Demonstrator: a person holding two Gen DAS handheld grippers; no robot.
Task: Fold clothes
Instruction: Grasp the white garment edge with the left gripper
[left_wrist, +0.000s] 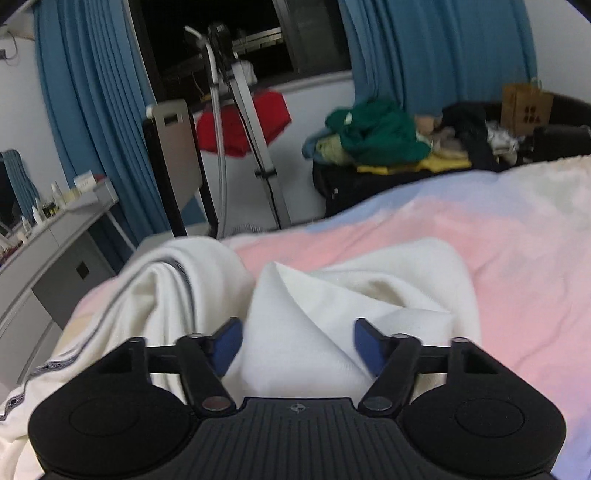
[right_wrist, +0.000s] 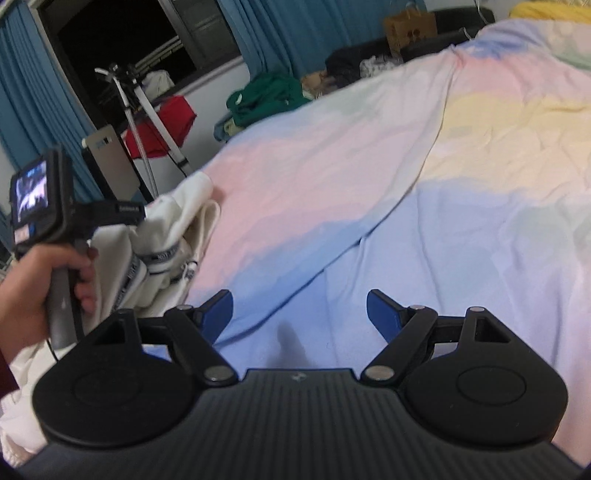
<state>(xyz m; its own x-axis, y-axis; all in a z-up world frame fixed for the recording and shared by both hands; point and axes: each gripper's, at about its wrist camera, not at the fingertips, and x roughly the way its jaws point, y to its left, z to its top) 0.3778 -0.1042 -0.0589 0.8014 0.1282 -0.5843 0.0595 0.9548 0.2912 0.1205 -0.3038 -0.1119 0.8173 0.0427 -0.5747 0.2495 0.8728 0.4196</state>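
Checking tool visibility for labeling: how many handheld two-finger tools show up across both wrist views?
2. The left black handheld two-finger tool has a raised peak of the white knit garment between its blue pads. The right black tool sits open above the pastel bedsheet, nothing between its pads.

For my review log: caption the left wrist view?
Left gripper straddles a raised fold of white knit garment on pastel bedsheet.

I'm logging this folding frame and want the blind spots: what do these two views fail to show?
- White garment: near part hidden under the left hand-held gripper body, left wrist view.
- Printed band: lettering too blurred, right wrist view.
- Bottles on the desk: too small, left wrist view.
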